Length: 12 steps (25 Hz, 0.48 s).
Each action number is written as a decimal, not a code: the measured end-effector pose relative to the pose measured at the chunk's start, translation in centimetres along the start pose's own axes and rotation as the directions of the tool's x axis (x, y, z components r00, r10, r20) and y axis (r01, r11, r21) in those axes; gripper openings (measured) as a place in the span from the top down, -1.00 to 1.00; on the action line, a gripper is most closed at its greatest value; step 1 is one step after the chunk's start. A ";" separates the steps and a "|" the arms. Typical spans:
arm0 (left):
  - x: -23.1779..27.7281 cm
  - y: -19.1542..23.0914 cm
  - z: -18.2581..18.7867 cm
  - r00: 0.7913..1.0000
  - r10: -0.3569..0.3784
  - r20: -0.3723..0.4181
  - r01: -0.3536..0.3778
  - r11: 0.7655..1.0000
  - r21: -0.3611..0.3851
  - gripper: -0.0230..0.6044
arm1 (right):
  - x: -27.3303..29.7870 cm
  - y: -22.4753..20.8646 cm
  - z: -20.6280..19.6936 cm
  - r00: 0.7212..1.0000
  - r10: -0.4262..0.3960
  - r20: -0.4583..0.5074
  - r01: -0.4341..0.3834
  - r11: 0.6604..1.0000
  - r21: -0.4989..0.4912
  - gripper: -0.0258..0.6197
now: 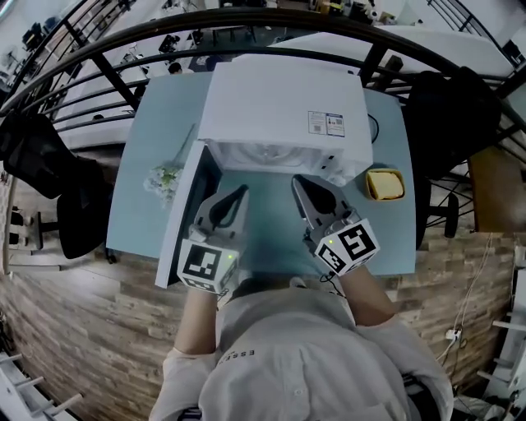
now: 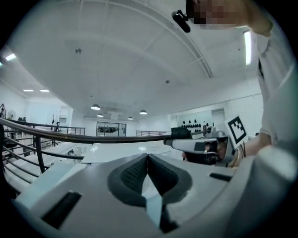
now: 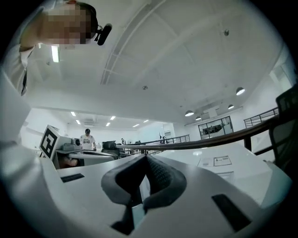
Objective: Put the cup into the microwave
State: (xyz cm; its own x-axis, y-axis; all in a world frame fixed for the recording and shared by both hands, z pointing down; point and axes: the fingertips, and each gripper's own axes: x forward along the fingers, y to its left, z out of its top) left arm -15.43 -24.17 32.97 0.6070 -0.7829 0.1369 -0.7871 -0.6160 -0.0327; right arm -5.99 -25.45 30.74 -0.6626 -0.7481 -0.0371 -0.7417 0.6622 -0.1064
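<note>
A white microwave (image 1: 283,107) stands on the light-blue table (image 1: 156,123), its door (image 1: 182,215) swung open to the left. The cavity mouth (image 1: 271,156) looks pale and I make out no cup in any view. My left gripper (image 1: 243,191) hovers in front of the opening, beside the door, its pads pressed together with nothing between them (image 2: 148,158). To its right hangs my right gripper (image 1: 297,181), also shut and empty (image 3: 146,158). Both point level over the microwave top (image 3: 223,160). The right gripper (image 2: 195,145) shows side-on in the left gripper view.
A yellow object (image 1: 384,183) lies on the table right of the microwave. A small greenish bundle (image 1: 164,177) lies left of the door. Black chairs stand at the left (image 1: 78,205) and the right (image 1: 448,107). A dark railing (image 1: 246,25) curves behind the table.
</note>
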 end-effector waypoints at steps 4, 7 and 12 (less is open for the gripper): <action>-0.6 -0.3 1.9 0.999 -0.014 0.036 0.013 1.000 0.027 0.92 | -0.5 0.4 1.3 0.999 -0.009 0.030 0.009 1.000 -0.014 0.87; -0.8 -0.4 2.4 0.999 -0.017 0.044 0.015 0.999 0.037 0.92 | -0.8 0.7 1.4 0.999 -0.017 0.031 0.018 1.000 -0.023 0.87; -1.7 -0.3 2.8 0.999 -0.011 0.050 0.009 0.999 0.032 0.92 | -1.1 1.5 1.4 0.999 -0.018 0.029 0.019 1.000 -0.024 0.87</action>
State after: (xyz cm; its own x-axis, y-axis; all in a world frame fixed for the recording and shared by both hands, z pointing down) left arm -15.91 -22.89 29.93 0.6202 -0.7795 0.0875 -0.7776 -0.6257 -0.0627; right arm -6.20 -23.68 29.20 -0.6456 -0.7610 -0.0640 -0.7564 0.6487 -0.0836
